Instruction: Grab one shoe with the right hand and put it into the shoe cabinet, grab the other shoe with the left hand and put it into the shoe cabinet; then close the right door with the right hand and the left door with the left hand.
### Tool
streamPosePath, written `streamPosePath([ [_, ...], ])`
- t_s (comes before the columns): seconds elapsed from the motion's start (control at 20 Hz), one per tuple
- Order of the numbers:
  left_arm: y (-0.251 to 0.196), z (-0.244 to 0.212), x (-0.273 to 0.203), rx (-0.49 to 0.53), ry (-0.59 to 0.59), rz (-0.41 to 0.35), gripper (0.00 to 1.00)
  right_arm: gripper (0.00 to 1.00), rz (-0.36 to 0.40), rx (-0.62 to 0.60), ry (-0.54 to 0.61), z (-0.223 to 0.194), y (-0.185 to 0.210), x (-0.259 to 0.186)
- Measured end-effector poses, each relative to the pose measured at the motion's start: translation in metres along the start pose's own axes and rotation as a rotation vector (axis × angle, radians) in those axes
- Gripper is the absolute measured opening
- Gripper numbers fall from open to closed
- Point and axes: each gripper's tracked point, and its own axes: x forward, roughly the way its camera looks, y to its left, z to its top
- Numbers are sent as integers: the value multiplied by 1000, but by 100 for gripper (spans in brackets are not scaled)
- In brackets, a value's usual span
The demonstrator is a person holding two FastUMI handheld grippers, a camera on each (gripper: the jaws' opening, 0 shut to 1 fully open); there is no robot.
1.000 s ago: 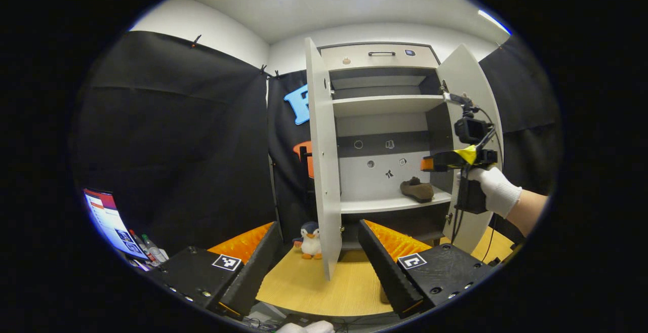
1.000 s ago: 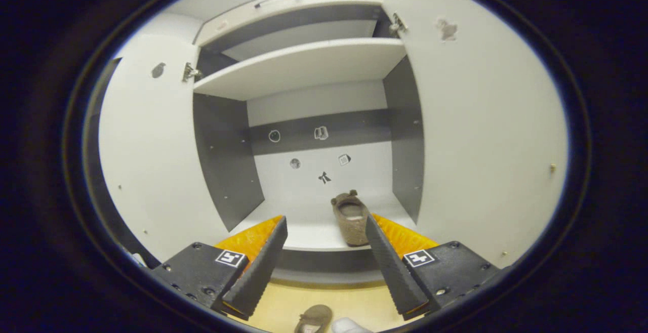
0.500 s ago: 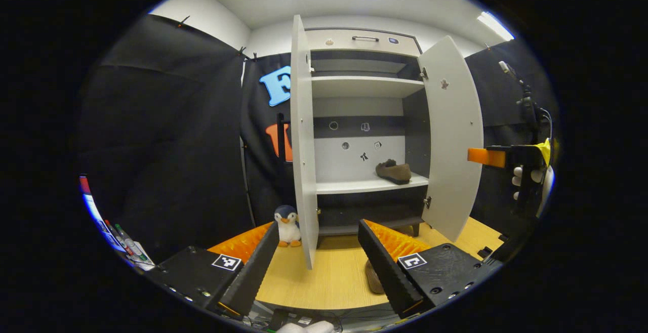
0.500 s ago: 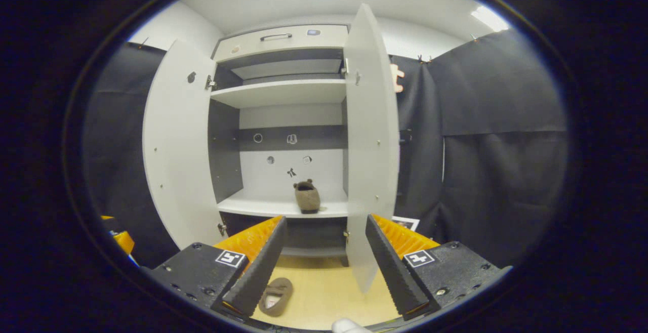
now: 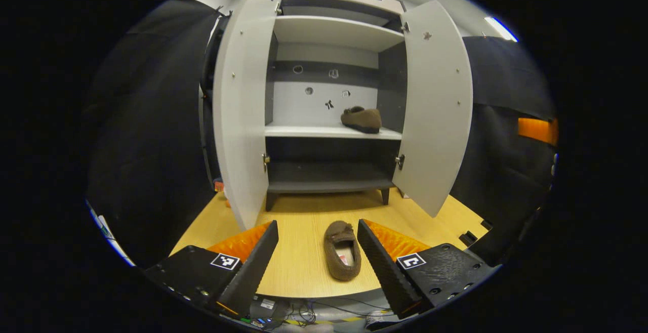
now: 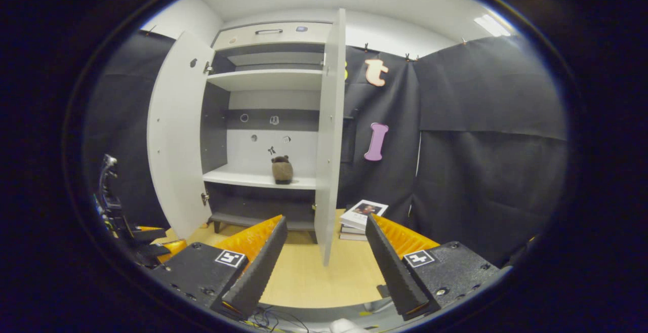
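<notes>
A second ago my right gripper [image 6: 324,257] was right up at the white two-door shoe cabinet [image 5: 329,24], with the first brown suede slipper [image 5: 361,119] just beyond its fingers on the middle shelf; now I have drawn that hand well back and swung it rightward, so the open right door [image 6: 329,135] stands edge-on at twelve o'clock and a small stack of books [image 6: 360,216] lies on the floor at about one o'clock. Its jaws are spread wide and hold nothing. That tells me the first half of the job is done: one slipper sits toward the right end of the middle shelf, at roughly one o'clock in the left gripper view. Meanwhile I have tipped my left gripper [image 5: 318,262] down and forward, and the second brown suede slipper [image 5: 342,250], which was half hidden behind my finger before, now lies in plain sight on the pale wooden floor [image 5: 304,221], toe away from me, between my fingers but nearer the right one, not touching either as far as I can judge. Those jaws gape wide and empty as well. Both doors hang open, the left door [image 5: 243,100] at eleven o'clock. Next, I reckon, I must lower the left gripper over this slipper and pinch its sides.
</notes>
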Motion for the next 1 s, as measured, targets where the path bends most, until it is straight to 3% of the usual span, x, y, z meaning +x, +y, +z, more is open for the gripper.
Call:
streamPosePath([
  [0.3, -17, -76, 92, 70, 183, -15, 97, 99, -58, 22, 80, -19, -39, 13],
  [0.65, -2, -135, 177, 110, 314, 2, 97, 99, -89, 38, 164, -41, -59, 40],
  [1.0, 9, -151, 241, 112, 335, 4, 97, 99, -116, 35, 203, -47, -60, 58],
])
